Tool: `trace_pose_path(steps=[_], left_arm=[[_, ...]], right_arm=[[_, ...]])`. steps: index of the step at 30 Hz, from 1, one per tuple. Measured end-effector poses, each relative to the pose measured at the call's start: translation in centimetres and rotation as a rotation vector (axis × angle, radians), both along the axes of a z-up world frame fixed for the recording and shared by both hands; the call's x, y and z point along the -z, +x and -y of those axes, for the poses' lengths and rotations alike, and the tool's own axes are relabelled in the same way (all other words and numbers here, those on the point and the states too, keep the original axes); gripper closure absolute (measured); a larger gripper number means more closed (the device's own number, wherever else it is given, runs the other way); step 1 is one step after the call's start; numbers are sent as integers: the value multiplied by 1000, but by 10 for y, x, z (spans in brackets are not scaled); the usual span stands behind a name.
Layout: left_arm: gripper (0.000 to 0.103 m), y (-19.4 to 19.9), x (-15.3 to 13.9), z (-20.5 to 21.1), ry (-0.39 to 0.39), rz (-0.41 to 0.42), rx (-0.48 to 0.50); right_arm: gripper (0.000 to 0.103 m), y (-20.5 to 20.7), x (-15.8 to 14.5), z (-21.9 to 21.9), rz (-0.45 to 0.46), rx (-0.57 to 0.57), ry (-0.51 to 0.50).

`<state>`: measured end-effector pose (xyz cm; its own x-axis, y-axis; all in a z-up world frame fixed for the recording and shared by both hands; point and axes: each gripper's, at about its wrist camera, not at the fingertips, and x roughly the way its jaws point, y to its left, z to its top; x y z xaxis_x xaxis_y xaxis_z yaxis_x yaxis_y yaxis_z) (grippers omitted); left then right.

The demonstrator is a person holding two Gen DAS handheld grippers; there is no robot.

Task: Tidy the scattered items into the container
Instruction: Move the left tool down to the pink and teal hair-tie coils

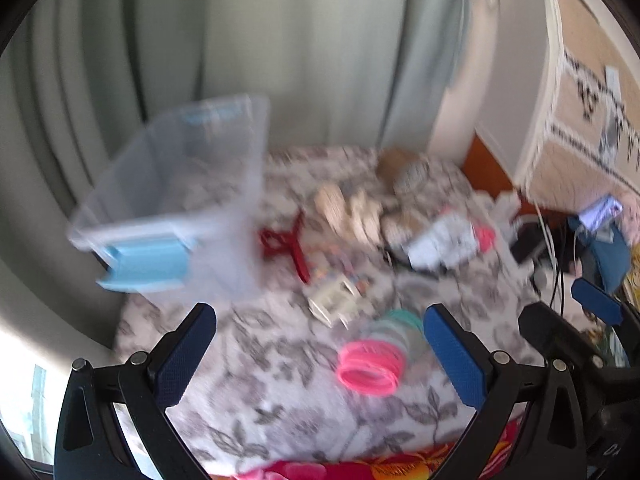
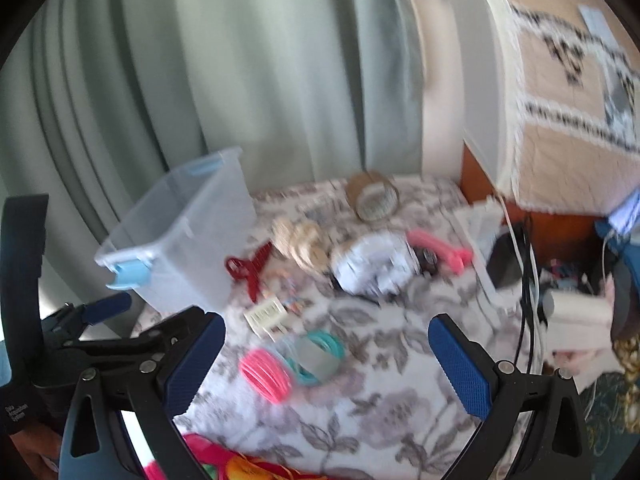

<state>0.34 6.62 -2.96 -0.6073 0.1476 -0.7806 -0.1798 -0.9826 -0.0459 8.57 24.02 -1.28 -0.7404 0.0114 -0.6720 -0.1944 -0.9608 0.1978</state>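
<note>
Seemingly untouched, the clear plastic bin with blue latches (image 2: 176, 240) sits far left, empty; red scissors (image 2: 250, 270), pink bangles (image 2: 264, 374) and clutter lie scattered right. Left gripper (image 1: 320, 356) and right gripper (image 2: 326, 364) gape wide, holding nothing.

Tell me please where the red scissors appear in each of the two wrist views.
Left wrist view: red scissors lie near the centre, just right of the clear container.
Right wrist view: red scissors lie left of centre, again just right of the container.
Shared landmark: the container's light blue latch.
</note>
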Motion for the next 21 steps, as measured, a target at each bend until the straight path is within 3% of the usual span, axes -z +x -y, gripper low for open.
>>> trace_pose_path(steps=[9,13,21], left_arm=[[0,-6,57,-21,55,204,46],[0,-11,75,-32,29,280,85],[0,-21,102,-50,-33,341,108]], right_arm=[[0,1,54,-31,119,30,-108],[0,-4,64,-35,127,13,-139],[0,-22,90,-35,205,-38,-223]])
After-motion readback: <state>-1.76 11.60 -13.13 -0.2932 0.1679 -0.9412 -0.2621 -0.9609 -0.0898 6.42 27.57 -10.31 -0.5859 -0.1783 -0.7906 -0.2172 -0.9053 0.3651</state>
